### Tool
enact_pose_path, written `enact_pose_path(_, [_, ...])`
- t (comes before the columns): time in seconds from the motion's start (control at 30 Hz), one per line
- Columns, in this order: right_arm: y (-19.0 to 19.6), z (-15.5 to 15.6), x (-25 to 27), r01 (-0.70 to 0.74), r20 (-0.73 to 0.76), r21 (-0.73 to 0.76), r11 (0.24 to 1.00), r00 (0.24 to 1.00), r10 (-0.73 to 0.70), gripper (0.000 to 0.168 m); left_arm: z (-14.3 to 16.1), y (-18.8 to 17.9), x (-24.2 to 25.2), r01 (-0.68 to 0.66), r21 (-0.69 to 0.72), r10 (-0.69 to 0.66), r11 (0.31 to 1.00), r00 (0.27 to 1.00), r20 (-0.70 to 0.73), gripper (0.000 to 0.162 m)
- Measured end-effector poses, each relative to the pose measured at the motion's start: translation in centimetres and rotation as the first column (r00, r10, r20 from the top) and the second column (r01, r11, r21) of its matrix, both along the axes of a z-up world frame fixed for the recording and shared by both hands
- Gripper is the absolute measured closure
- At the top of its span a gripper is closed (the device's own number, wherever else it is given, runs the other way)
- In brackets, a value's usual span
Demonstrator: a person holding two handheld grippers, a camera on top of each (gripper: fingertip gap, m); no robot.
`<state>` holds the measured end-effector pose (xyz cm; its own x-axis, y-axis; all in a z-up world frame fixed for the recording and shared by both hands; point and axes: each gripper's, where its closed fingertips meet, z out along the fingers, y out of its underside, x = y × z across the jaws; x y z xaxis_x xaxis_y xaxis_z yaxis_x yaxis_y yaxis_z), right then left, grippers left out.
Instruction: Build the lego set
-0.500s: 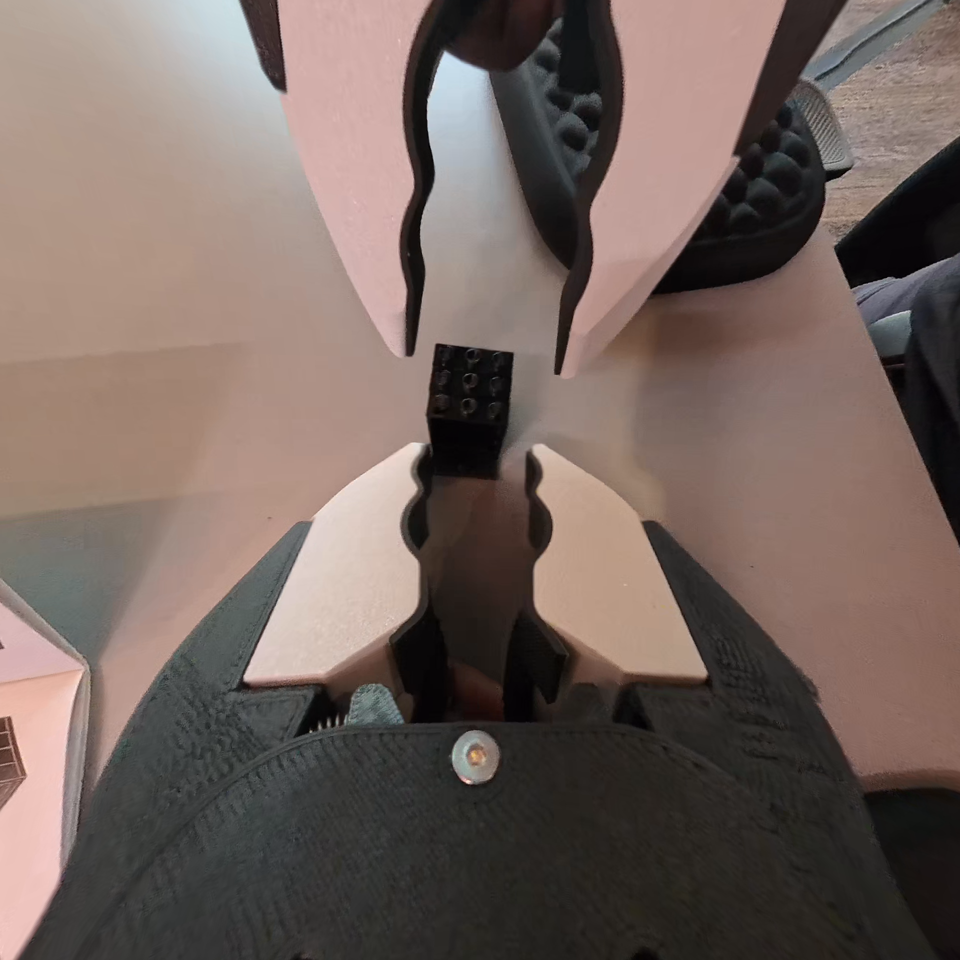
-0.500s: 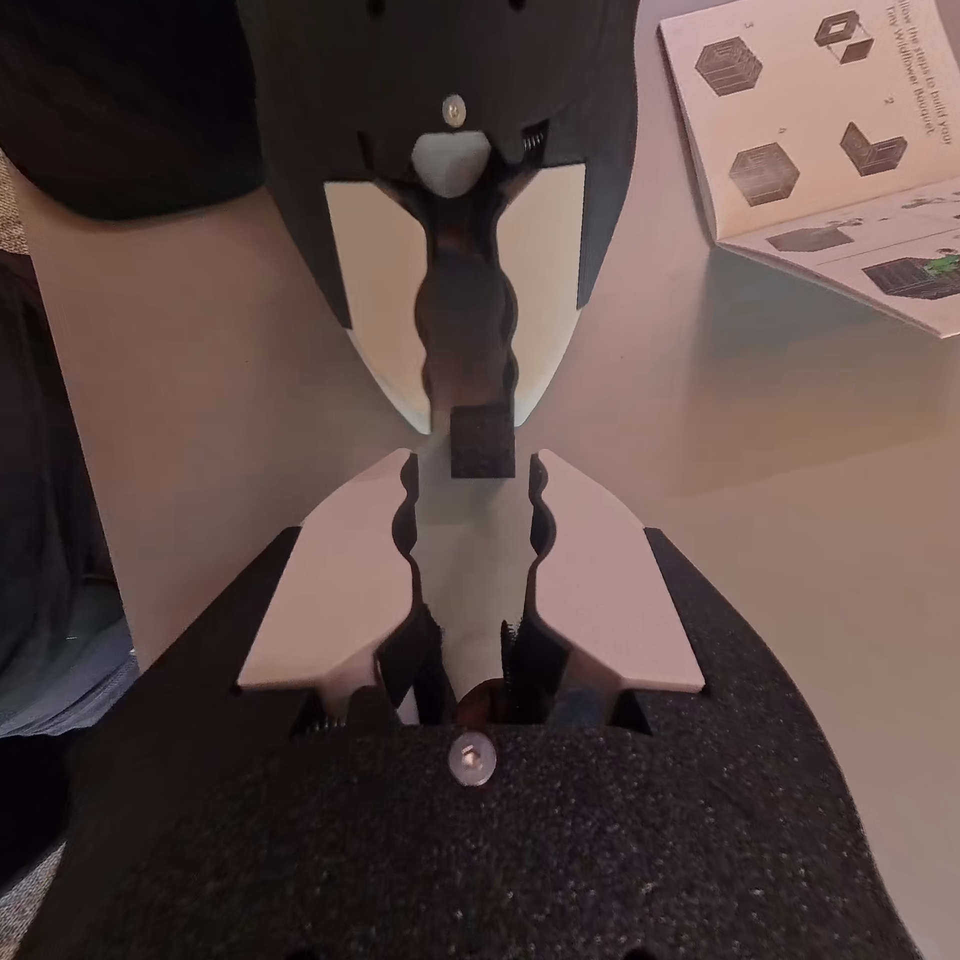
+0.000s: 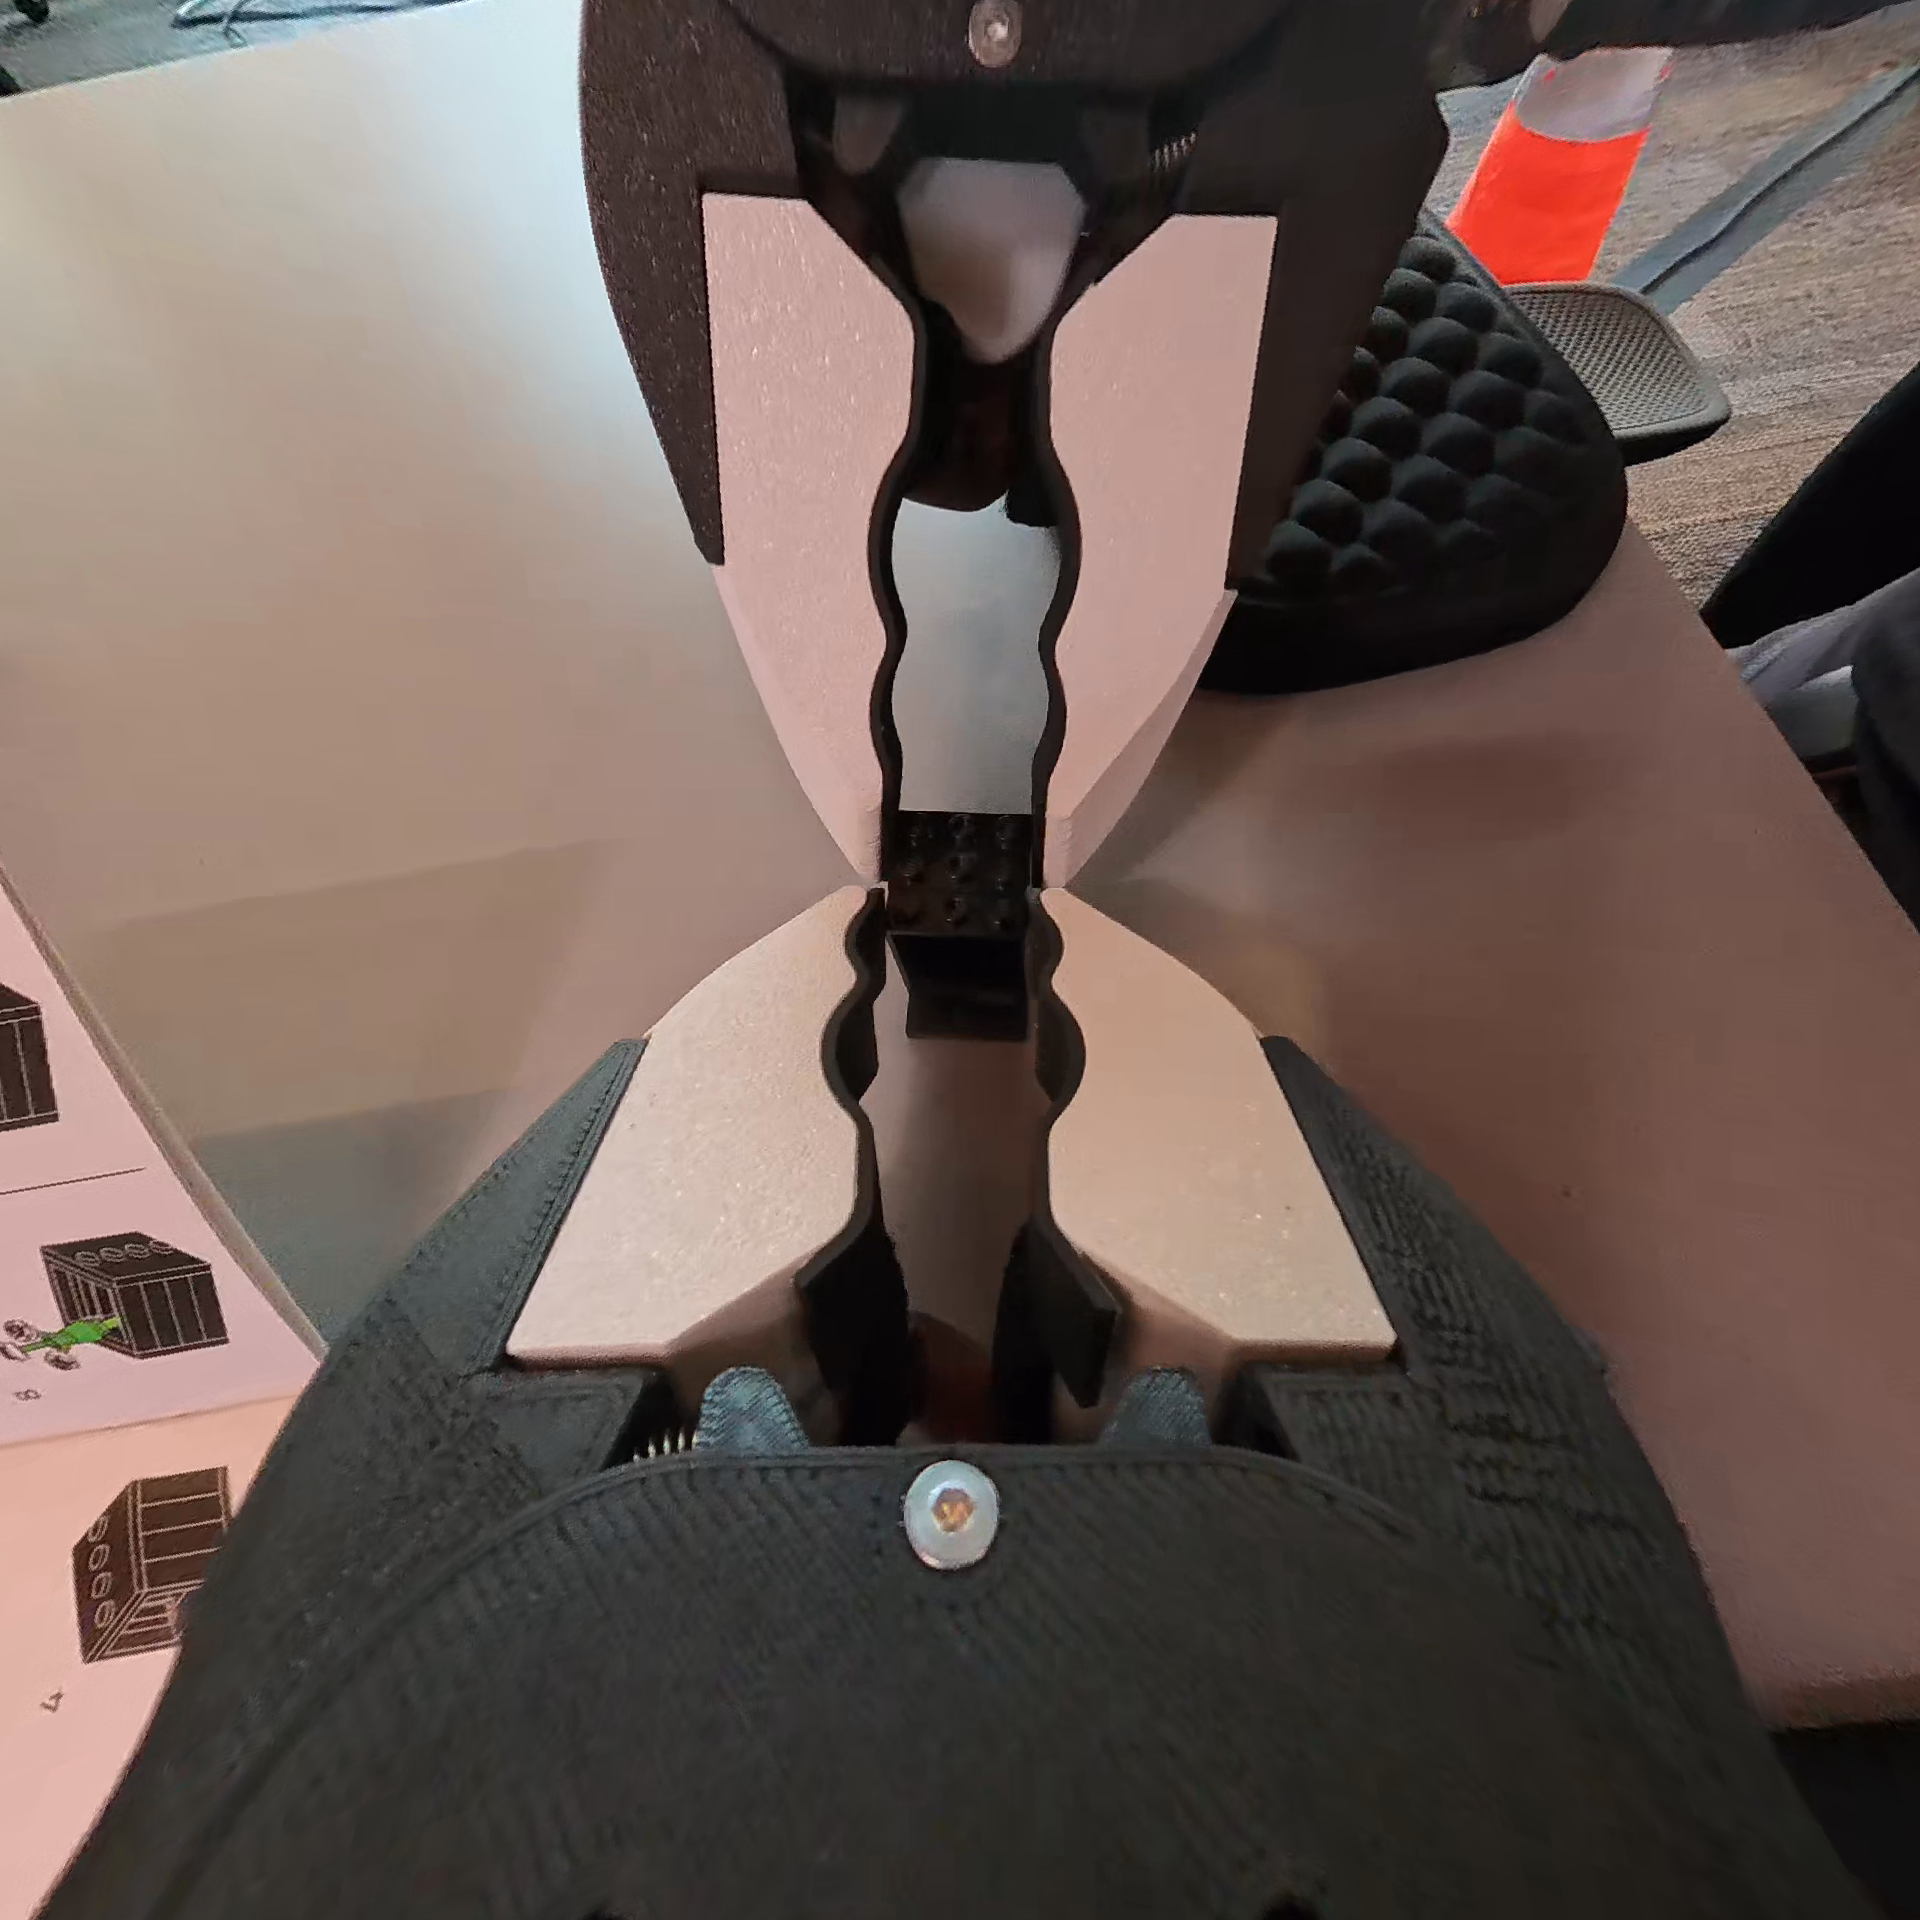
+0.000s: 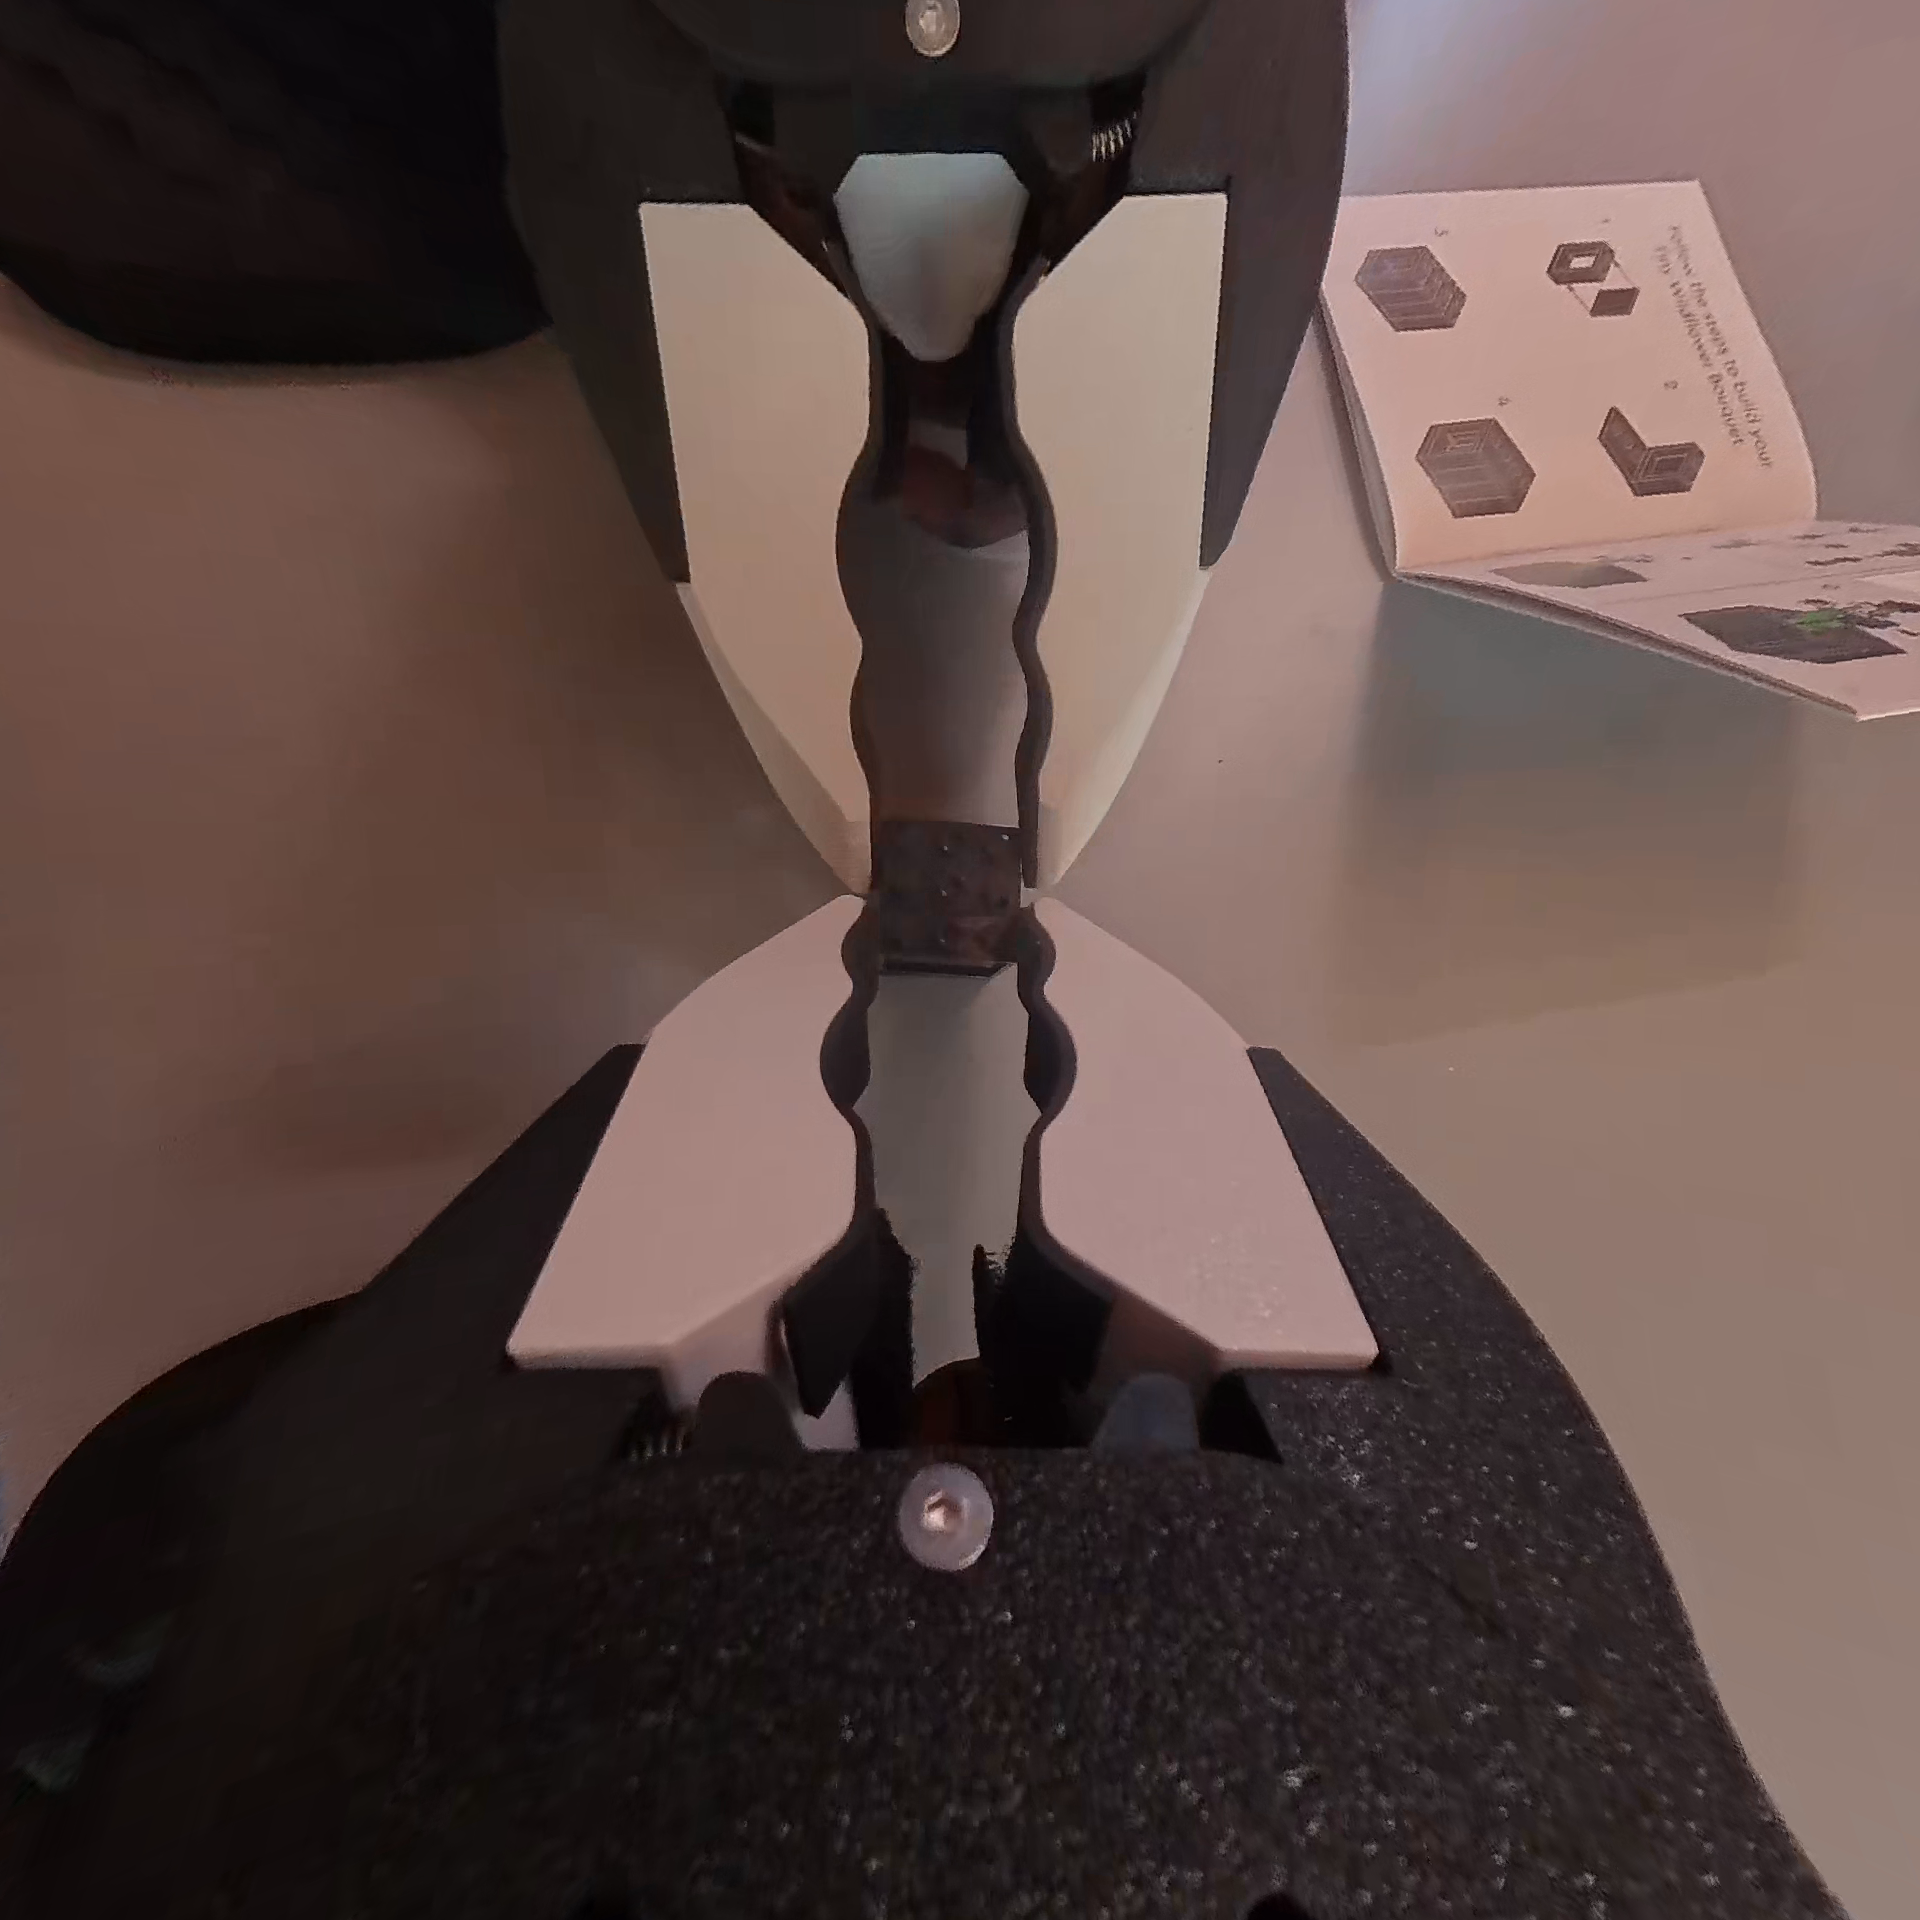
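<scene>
A small black lego block [image 3: 956, 883] sits between the tips of both grippers, which face each other above the grey table [image 3: 364, 520]. My left gripper [image 3: 956, 902] is closed on the block's near part, with both fingertips touching its sides. My right gripper [image 3: 961, 847] comes in from the far side, its tips against the block's far part. In the right wrist view, my right gripper [image 4: 945, 920] is closed on the block [image 4: 945, 894], and the left gripper [image 4: 951, 868] meets it tip to tip from above.
An open instruction booklet [image 3: 94, 1299] lies at the left, and it also shows in the right wrist view [image 4: 1558, 416]. A black bumpy cushion [image 3: 1455, 447] lies at the far right by the table edge. An orange cone [image 3: 1548, 177] stands on the floor beyond. A dark sleeve [image 4: 260, 156] is behind the left gripper. Both grippers' tips are close together, under 4 cm apart.
The two grippers have moved together until their tips meet. Both have narrowed onto the black block, which before stood at the left gripper's tips, short of the wider-open right gripper.
</scene>
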<state>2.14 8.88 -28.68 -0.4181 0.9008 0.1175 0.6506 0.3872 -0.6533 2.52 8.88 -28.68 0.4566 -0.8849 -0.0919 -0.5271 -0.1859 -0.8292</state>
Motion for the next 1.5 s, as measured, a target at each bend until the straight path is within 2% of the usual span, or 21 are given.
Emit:
enact_pose_path(0.5, [-0.2,-0.1,0.0,0.003,0.012,-0.018,1.0,1.0,-0.003,0.142,-0.2,-0.2,0.0,-0.006,-0.064,0.007,0.998,1.0,0.013,0.136])
enact_pose_path(0.87, [-0.4,-0.1,0.0,-0.056,0.043,0.003,0.998,0.998,0.055,0.142,-0.2,-0.4,0.0,-0.029,-0.091,0.027,0.995,0.999,-0.03,0.136])
enact_pose_path(0.9, [-0.4,-0.1,0.0,-0.064,0.039,0.003,0.998,0.997,0.064,0.142,-0.2,-0.4,0.0,-0.038,-0.089,0.035,0.995,0.999,-0.037,0.135])
enact_pose_path(0.97, [-0.5,-0.1,-0.2,-0.075,0.021,-0.004,0.997,0.997,0.075,0.142,-0.6,-0.8,-0.2,-0.053,-0.108,0.045,0.993,0.996,-0.071,0.114])
enact_pose_path(1.0, [-0.5,-0.1,-0.3,-0.086,0.016,0.001,0.996,0.996,0.086,0.142,-0.5,-1.0,-0.3,-0.063,-0.111,0.055,0.992,0.995,-0.077,0.111])
enact_pose_path(1.07, [-0.5,-0.1,-0.3,-0.106,0.014,0.013,0.994,0.994,0.106,0.142,0.7,-1.3,-0.8,-0.106,-0.075,0.103,0.991,0.994,-0.046,0.105])
enact_pose_path(1.2, [-0.3,-0.2,-0.3,-0.126,0.03,0.035,0.991,0.992,0.125,0.142,3.7,-2.9,-3.3,-0.268,0.024,0.268,0.963,0.963,0.007,0.105])
enact_pose_path(1.3, [0.5,-0.9,0.0,-0.116,0.084,0.067,0.991,0.99,0.11,0.126,5.1,-6.2,-5.1,-0.371,0.035,0.37,0.928,0.928,0.029,0.105])
enact_pose_path(1.4, [0.0,-0.1,-0.3,-0.126,0.018,-0.017,0.992,0.992,0.126,0.121,6.0,-10.1,-8.6,-0.507,0.014,0.507,0.862,0.862,-0.002,0.106])
enact_pose_path(1.5, [0.1,1.5,-0.8,-0.11,-0.086,-0.115,0.987,0.991,0.101,0.116,6.9,-14.6,-14.5,-0.678,0.014,0.674,0.735,0.729,-0.122,0.105])
